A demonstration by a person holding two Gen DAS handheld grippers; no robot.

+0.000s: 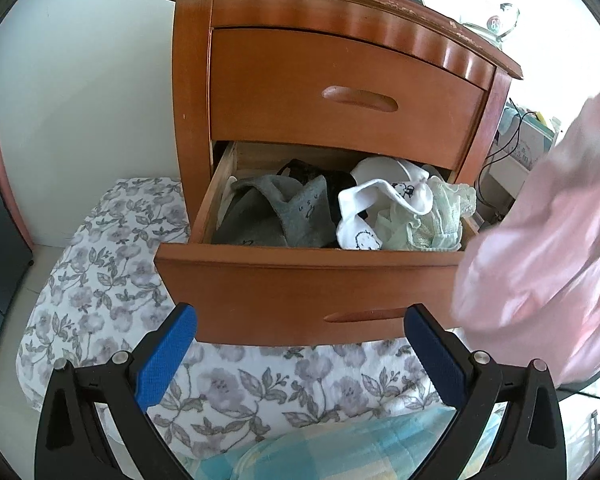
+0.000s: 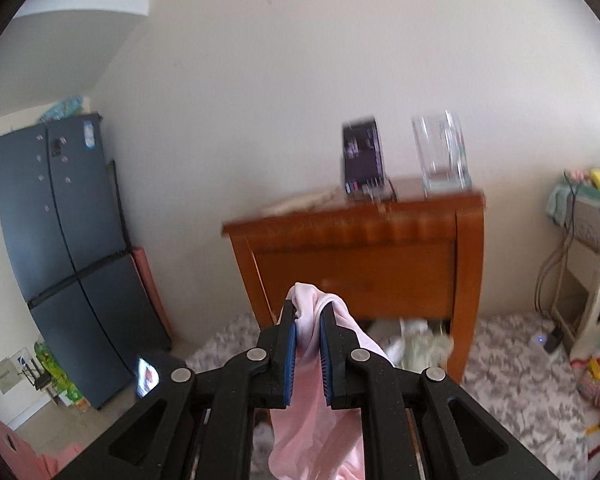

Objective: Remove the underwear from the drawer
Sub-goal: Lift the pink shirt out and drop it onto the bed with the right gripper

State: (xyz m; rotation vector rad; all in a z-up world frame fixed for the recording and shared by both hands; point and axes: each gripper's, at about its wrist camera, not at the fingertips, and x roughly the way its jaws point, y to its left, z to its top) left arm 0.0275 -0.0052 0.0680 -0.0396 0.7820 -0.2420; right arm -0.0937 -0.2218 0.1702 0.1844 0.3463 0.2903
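— Between the blue pads of the right gripper (image 2: 308,320): pinching a fold of the pink underwear (image 2: 312,412), jaws nearly together, cloth bunching above the tips and hanging down below the frame.

— Holding it clear of the drawer?

— Hanging up in front of the wooden nightstand (image 2: 360,252), out of the lower drawer (image 1: 300,292). Showing from the left wrist view as a blurred pink mass at the right edge, level with the drawer's front right corner.

— And the left gripper (image 1: 300,352)?

— Standing wide open, gripping nothing, hovering just in front of the pulled-out drawer, over a floral-print cover (image 1: 108,280).

— Still lying inside the drawer?

— Sitting packed together: grey garment (image 1: 276,216) at the left, something black behind it, white underwear with small cartoon prints (image 1: 380,208) in the middle, pale green lace piece (image 1: 440,220) at the right, reaching above the side wall.

— Upper drawer (image 1: 340,96)?

— Staying flush, fully shut.

— On top of the nightstand?

— Standing side by side: dark phone-like screen (image 2: 362,156) propped upright, clear glass vessel (image 2: 442,156) to its right. Blurring too much for finer detail.

— Off to the left?

— Standing against the wall: tall dark blue refrigerator (image 2: 68,248).
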